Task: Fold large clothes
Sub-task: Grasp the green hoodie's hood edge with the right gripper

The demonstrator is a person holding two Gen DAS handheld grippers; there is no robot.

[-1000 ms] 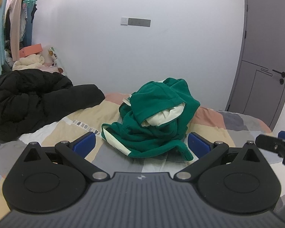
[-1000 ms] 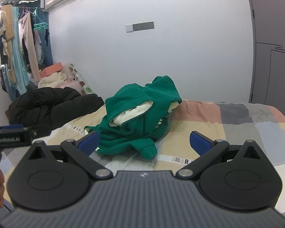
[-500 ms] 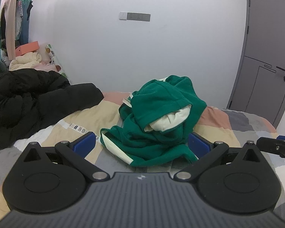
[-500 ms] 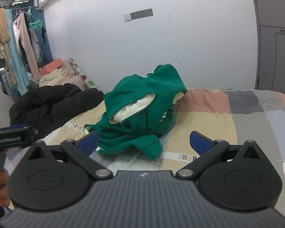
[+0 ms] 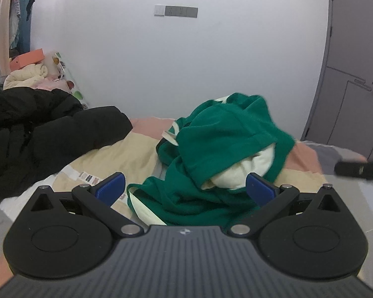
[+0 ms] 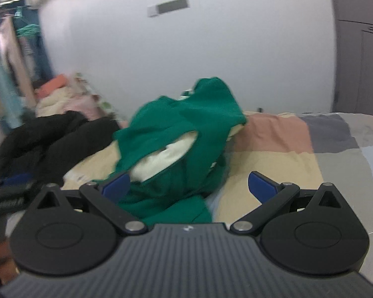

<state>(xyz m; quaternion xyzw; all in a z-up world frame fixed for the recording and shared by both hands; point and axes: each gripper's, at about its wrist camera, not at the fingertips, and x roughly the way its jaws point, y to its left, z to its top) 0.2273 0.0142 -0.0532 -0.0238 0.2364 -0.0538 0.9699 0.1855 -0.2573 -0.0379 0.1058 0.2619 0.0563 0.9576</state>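
A crumpled green hoodie (image 5: 223, 154) with cream lining lies heaped on the patchwork bed cover (image 5: 126, 156). My left gripper (image 5: 185, 188) is open right in front of the heap, blue fingertips either side of its near edge, nothing held. In the right wrist view the same hoodie (image 6: 181, 134) fills the middle, blurred. My right gripper (image 6: 189, 186) is open too, its left fingertip in front of the cloth and its right one over the bare cover. The right gripper's tip (image 5: 360, 170) shows at the left view's right edge.
A black puffer jacket (image 5: 37, 139) lies on the bed's left side. Behind it are piled linens and an orange box (image 5: 27, 59), with hanging clothes (image 5: 5, 17) at far left. A white wall stands behind the bed and a grey door (image 5: 355, 74) at right.
Both grippers have moved in closer to the green hoodie, which now looks larger in both views. The right wrist view has become blurred from motion. Both stay open.
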